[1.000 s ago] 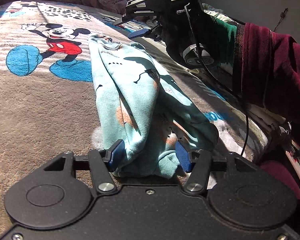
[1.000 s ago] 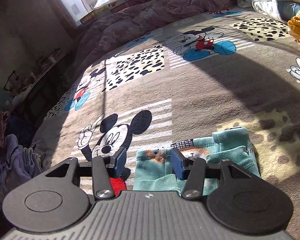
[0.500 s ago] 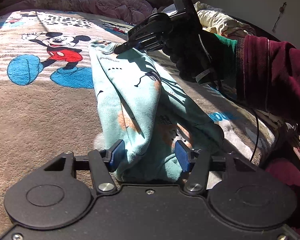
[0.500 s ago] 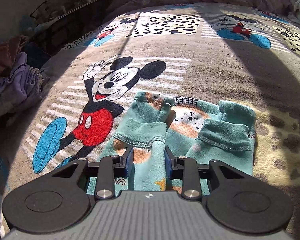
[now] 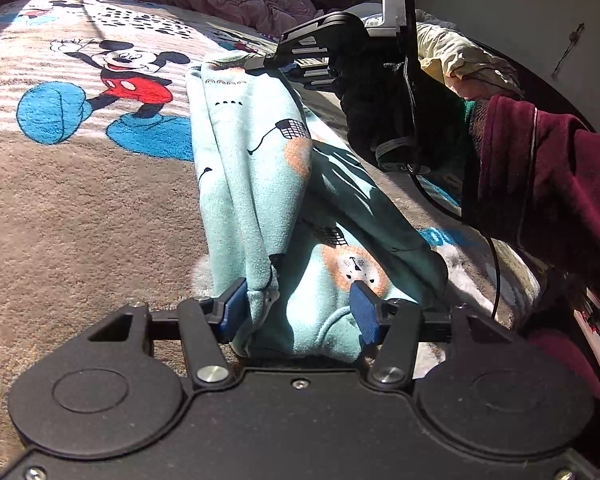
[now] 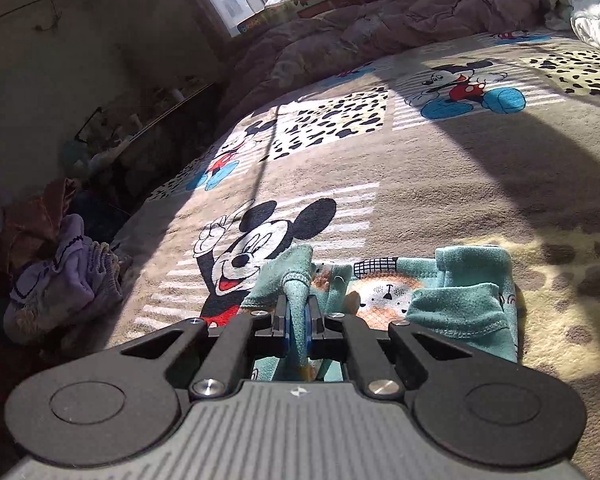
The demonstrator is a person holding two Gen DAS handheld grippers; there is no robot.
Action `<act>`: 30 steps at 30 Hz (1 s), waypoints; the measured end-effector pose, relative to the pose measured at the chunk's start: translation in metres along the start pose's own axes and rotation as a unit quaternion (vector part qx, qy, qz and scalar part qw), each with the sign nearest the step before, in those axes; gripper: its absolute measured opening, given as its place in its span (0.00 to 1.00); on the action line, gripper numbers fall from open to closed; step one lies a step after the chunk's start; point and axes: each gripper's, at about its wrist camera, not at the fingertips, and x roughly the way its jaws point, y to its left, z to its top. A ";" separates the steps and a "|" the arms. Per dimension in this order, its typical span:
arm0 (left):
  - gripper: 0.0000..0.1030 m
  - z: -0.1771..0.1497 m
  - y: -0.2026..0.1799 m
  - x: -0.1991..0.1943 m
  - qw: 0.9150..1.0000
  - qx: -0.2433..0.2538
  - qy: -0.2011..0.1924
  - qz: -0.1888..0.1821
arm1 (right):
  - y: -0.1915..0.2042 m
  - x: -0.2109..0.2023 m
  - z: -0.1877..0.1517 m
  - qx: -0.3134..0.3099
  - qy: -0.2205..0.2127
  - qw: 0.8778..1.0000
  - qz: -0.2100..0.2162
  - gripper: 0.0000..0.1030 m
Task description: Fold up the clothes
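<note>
- The trousers [image 5: 256, 184], teal fleece with bear prints, lie lengthwise on the blanket [image 5: 80, 216] that covers the bed, beside a cartoon mouse print.
- Left tongs [image 5: 298, 306] sit at the near end of the trousers, which looks like the waist. The pads straddle a thick bunch of cloth and touch it on both sides, so I read this as a grip on a wide wad.
- Right tongs [image 6: 298, 330] are at the far end, pressed together on a ridge of one leg cuff [image 6: 300, 280]. They have just closed on it, and the cloth stands up between the pads.
- The other cuff [image 6: 466, 296] lies flat just beside, outside the pinch.
- The step in hand, as I judge it, is to lift the cuff end and carry it over to the waist end.
- To do it well:
  - Keep the left tongs still as an anchor, so the waist does not slide on the fleecy blanket.
  - Raise the right tongs only enough to clear the cloth below, then bring them along the line of the legs.
  - Only one leg is held, so the free leg may lag or twist; move slowly and check that it follows.
  - Lay the cuffs down square on the waist edge before letting go.
</note>
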 end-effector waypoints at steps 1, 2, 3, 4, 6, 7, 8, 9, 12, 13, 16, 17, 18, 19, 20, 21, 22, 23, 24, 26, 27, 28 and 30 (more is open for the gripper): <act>0.52 0.001 0.002 0.000 1.000 -0.007 0.000 -0.003 | -0.002 0.003 -0.002 0.006 0.000 1.000 -0.001 0.08; 0.51 0.001 0.004 -0.001 1.000 -0.014 0.000 -0.005 | -0.003 0.005 -0.003 0.007 0.001 1.000 -0.004 0.08; 0.51 0.001 0.004 -0.002 1.000 -0.017 0.000 -0.007 | -0.002 0.009 -0.003 0.002 0.006 1.000 -0.011 0.08; 0.50 0.002 0.005 -0.002 1.000 -0.021 0.000 -0.008 | -0.001 0.014 -0.004 -0.007 0.014 1.000 -0.020 0.08; 0.50 0.002 0.007 -0.003 1.000 -0.029 -0.001 -0.010 | 0.002 0.022 -0.006 -0.029 0.032 0.998 -0.040 0.09; 0.50 0.002 0.007 -0.004 0.999 -0.030 -0.001 -0.011 | 0.003 0.026 -0.008 -0.041 0.040 0.997 -0.049 0.09; 0.50 0.002 0.007 -0.004 0.999 -0.032 -0.002 -0.010 | 0.004 0.029 -0.010 -0.049 0.046 0.996 -0.053 0.09; 0.50 0.002 0.008 -0.005 0.999 -0.035 -0.003 -0.011 | 0.004 0.029 -0.011 -0.051 0.046 0.996 -0.056 0.10; 0.51 0.003 0.010 -0.008 0.999 -0.046 -0.008 -0.008 | 0.004 0.024 -0.009 -0.042 0.028 0.996 -0.066 0.36; 0.51 0.003 0.010 -0.010 0.999 -0.048 -0.012 -0.003 | 0.005 0.019 -0.007 -0.041 0.016 0.996 -0.074 0.53; 0.51 0.002 0.010 -0.017 0.998 -0.048 -0.028 0.017 | 0.014 -0.005 -0.002 -0.073 -0.019 0.994 -0.080 0.53; 0.51 0.002 0.010 -0.020 0.998 -0.047 -0.035 0.023 | 0.021 -0.015 -0.004 -0.096 -0.023 0.992 -0.076 0.50; 0.51 0.002 0.010 -0.023 0.998 -0.046 -0.043 0.026 | 0.027 -0.025 -0.005 -0.119 -0.028 0.990 -0.073 0.48; 0.51 0.003 0.009 -0.026 0.997 -0.045 -0.052 0.030 | 0.032 -0.033 -0.006 -0.141 -0.031 0.987 -0.069 0.42; 0.51 0.003 0.008 -0.029 0.997 -0.042 -0.061 0.034 | 0.037 -0.043 -0.010 -0.161 -0.031 0.985 -0.061 0.37; 0.50 0.003 0.005 -0.033 0.996 -0.034 -0.075 0.042 | 0.043 -0.053 -0.017 -0.182 -0.032 0.981 -0.051 0.34; 0.50 0.004 0.002 -0.036 0.995 -0.025 -0.090 0.047 | 0.050 -0.065 -0.027 -0.204 -0.030 0.978 -0.037 0.29; 0.49 0.004 -0.001 -0.039 0.994 -0.017 -0.105 0.039 | 0.057 -0.074 -0.036 -0.220 -0.026 0.975 -0.027 0.21; 0.49 0.005 -0.006 -0.039 0.993 -0.008 -0.114 0.030 | 0.061 -0.080 -0.044 -0.230 -0.022 0.973 -0.020 0.20; 0.49 0.008 -0.015 -0.037 0.991 0.011 -0.132 0.012 | 0.069 -0.091 -0.064 -0.248 -0.010 0.969 0.000 0.19; 0.49 0.009 -0.020 -0.030 0.992 0.022 -0.126 0.011 | 0.072 -0.092 -0.075 -0.256 -0.001 0.967 0.005 0.19; 0.49 0.009 -0.023 -0.021 0.993 0.032 -0.113 0.021 | 0.073 -0.089 -0.083 -0.257 0.010 0.966 0.003 0.19; 0.49 0.006 -0.024 0.001 0.996 0.040 -0.063 0.046 | 0.068 -0.077 -0.096 -0.246 0.035 0.969 -0.006 0.19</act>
